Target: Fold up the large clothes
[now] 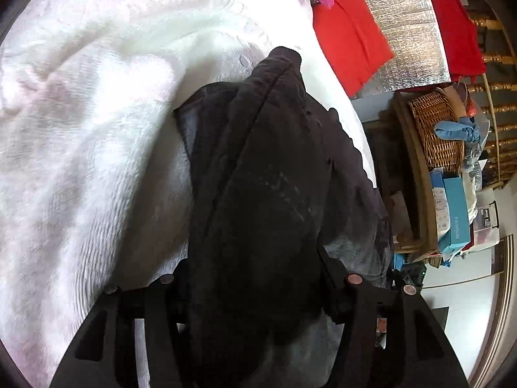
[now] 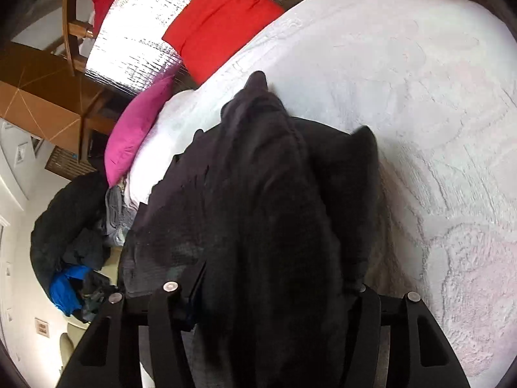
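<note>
Black cloth fills the near field of both your views: one dark garment (image 1: 258,194), bunched into thick folds, runs up from between the fingers of your left gripper (image 1: 255,278) toward the centre of the frame, and the same dark garment (image 2: 258,220) does likewise in your right gripper (image 2: 268,287). Each gripper shows two black arms with two round rivets a side, four per view. You have the jaws at a middling width in both hands with the fabric wadded between them; the fingertips are buried under the cloth, so you cannot tell whether the pads actually press on it.

Beneath the garment lies one white textured bedspread (image 1: 80,129), filling the left of the left view and the right of the right view (image 2: 420,129).

Count two red pillows in the left view, one at upper centre (image 1: 352,35) and one cut off at the upper right (image 1: 452,22), with silver foil sheeting (image 1: 407,32) between them. One magenta pillow (image 2: 135,132) sits at the left of the right view; in the left view only its corner shows at the top edge.

One wicker basket (image 1: 436,129) and a few blue boxes (image 1: 455,213) crowd the right edge of the left view; a dark heap of clothes (image 2: 71,226) at the lower left of the right view is too jumbled to count
</note>
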Tool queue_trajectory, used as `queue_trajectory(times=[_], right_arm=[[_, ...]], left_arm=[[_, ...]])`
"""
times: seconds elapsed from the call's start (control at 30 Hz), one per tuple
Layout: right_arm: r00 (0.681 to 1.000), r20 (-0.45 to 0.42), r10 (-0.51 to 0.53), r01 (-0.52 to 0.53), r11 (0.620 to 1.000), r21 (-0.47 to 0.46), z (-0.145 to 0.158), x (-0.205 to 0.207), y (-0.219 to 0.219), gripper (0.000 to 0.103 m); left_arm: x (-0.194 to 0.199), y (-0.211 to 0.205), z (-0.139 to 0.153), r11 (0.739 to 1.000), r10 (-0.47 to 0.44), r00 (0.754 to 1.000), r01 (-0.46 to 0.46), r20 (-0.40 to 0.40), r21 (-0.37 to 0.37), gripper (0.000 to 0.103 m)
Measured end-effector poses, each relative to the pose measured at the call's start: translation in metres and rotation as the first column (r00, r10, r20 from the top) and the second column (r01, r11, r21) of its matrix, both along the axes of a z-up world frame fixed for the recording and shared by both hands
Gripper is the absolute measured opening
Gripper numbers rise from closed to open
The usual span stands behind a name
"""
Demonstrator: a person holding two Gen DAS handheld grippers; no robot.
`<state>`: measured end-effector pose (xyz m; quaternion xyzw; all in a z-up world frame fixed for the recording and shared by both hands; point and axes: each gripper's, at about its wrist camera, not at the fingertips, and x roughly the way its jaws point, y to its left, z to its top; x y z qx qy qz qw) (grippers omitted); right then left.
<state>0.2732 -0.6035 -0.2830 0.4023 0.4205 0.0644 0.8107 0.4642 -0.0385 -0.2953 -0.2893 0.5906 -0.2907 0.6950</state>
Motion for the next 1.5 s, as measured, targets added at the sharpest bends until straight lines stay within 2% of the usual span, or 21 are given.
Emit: queue_trajectory(times=[0.2,0.37,0.5,0.6,0.67,0.73,0.77,0.83,0.9,0.93,1.0,1.03,1.07,1.1,1.13,1.17,1.2,1.27,1.3,1.37,1.5], right_arm=[[1.000,-0.006,0.019,-0.019,0.999,-0.030,0.023,-0.016,0.006,0.075],[0.999,-0.007,-0.032,0.031,0.992,-0.123,0.042,-0.046,0.014,0.079],[0.994,0.076,-0.084,0.099,0.971,-0.216,0.071,-0.082,0.015,0.079],[0.970,0.210,-0.120,0.194,0.905,-0.379,0.108,-0.114,0.034,0.079],[0.931,0.350,-0.103,0.274,0.832,-0.483,0.135,-0.142,0.060,0.080],[0.849,0.523,-0.074,0.383,0.767,-0.514,0.157,-0.176,0.090,0.094],[0.805,0.591,-0.054,0.430,0.740,-0.518,0.165,-0.190,0.103,0.103],[0.714,0.700,-0.004,0.507,0.692,-0.513,0.174,-0.215,0.129,0.103],[0.679,0.734,0.033,0.530,0.669,-0.521,0.177,-0.225,0.145,0.103],[0.677,0.735,0.035,0.537,0.659,-0.526,0.177,-0.225,0.153,0.103],[0.681,0.732,0.006,0.545,0.663,-0.513,0.167,-0.229,0.160,0.103],[0.709,0.705,-0.003,0.513,0.688,-0.514,0.162,-0.224,0.160,0.103],[0.754,0.657,-0.018,0.470,0.714,-0.519,0.159,-0.217,0.158,0.103],[0.801,0.598,-0.032,0.405,0.764,-0.502,0.153,-0.207,0.154,0.103],[0.831,0.556,-0.029,0.340,0.816,-0.467,0.145,-0.195,0.151,0.103],[0.849,0.527,-0.019,0.296,0.845,-0.445,0.141,-0.188,0.151,0.103],[0.875,0.484,-0.009,0.258,0.854,-0.451,0.135,-0.176,0.153,0.103],[0.919,0.395,0.012,0.207,0.837,-0.506,0.121,-0.151,0.162,0.102],[0.935,0.353,0.025,0.175,0.834,-0.523,0.113,-0.139,0.166,0.097],[0.961,0.274,0.039,0.112,0.849,-0.517,0.100,-0.119,0.169,0.090],[0.989,0.148,-0.003,0.077,0.865,-0.495,0.065,-0.099,0.166,0.089]], left_arm=[[-0.021,0.001,0.026,0.996,0.038,0.997,-0.043,0.073,0.075,0.068],[-0.050,0.015,0.051,0.986,0.116,0.979,-0.134,0.166,0.100,0.072],[-0.082,0.022,0.081,0.963,0.169,0.940,-0.221,0.296,0.151,0.075],[-0.110,0.030,0.103,0.936,0.191,0.887,-0.293,0.421,0.193,0.075],[-0.139,0.027,0.120,0.909,0.188,0.827,-0.351,0.530,0.224,0.083],[-0.163,0.018,0.130,0.885,0.179,0.777,-0.395,0.603,0.246,0.087],[-0.181,0.010,0.136,0.866,0.161,0.738,-0.424,0.655,0.266,0.088],[-0.207,-0.006,0.141,0.830,0.110,0.681,-0.463,0.724,0.310,0.093],[-0.226,-0.018,0.140,0.796,0.066,0.643,-0.495,0.763,0.348,0.099],[-0.235,-0.021,0.139,0.789,0.047,0.633,-0.498,0.772,0.360,0.099],[-0.235,-0.026,0.137,0.780,0.035,0.647,-0.494,0.761,0.385,0.099],[-0.230,-0.028,0.135,0.779,0.042,0.673,-0.485,0.739,0.397,0.100],[-0.221,-0.031,0.133,0.781,0.050,0.703,-0.470,0.709,0.411,0.100],[-0.213,-0.032,0.129,0.784,0.063,0.733,-0.457,0.677,0.421,0.100],[-0.203,-0.034,0.124,0.783,0.082,0.753,-0.454,0.652,0.426,0.100],[-0.197,-0.035,0.119,0.779,0.096,0.768,-0.454,0.633,0.432,0.100],[-0.189,-0.036,0.111,0.775,0.105,0.785,-0.449,0.611,0.444,0.100],[-0.179,-0.039,0.094,0.769,0.109,0.816,-0.431,0.568,0.472,0.100],[-0.174,-0.041,0.085,0.757,0.106,0.828,-0.426,0.551,0.495,0.100],[-0.173,-0.048,0.075,0.738,0.090,0.841,-0.416,0.533,0.532,0.100],[-0.177,-0.059,0.065,0.700,0.033,0.828,-0.419,0.559,0.579,0.100]])
